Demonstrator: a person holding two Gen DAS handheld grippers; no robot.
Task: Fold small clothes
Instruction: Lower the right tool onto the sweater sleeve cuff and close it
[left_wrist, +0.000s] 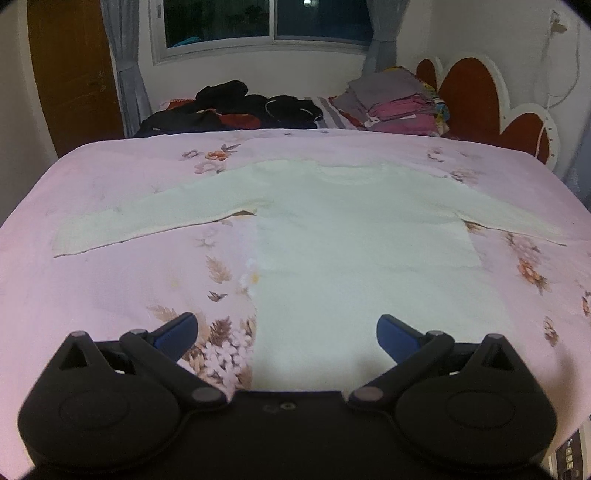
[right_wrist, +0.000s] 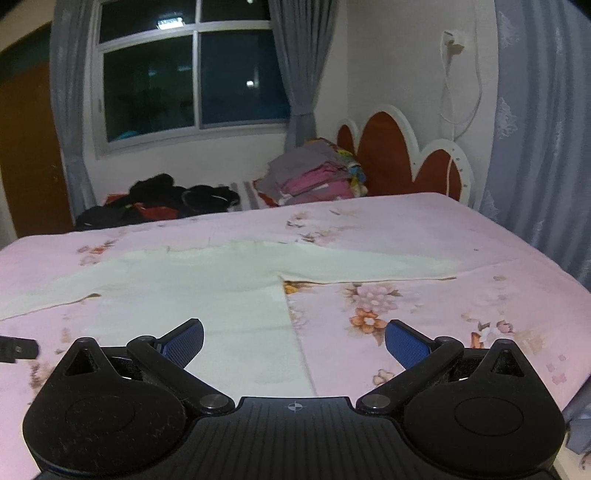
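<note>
**Left wrist view: pale top spread flat on floral bedsheet**

Left wrist view shows a cream long-sleeved top (left_wrist: 354, 236) lying flat on the bed, its sleeves stretched out to both sides in a T shape, the fabric smooth and matte. The pink bedsheet (left_wrist: 122, 280) beneath it carries a print of flowers and leaves. The left tongs (left_wrist: 286, 338) hover over the hem's left corner, blue textured pads set wide apart and holding nothing. From the right wrist, the right tongs (right_wrist: 293, 341) stand equally spread, empty, above the garment's lower right edge. At the far end sit a heap of dark clothes (left_wrist: 236, 107), a folded stack in grey and pink (left_wrist: 399, 105), and a scalloped red-and-white headboard (left_wrist: 476, 92).
</note>
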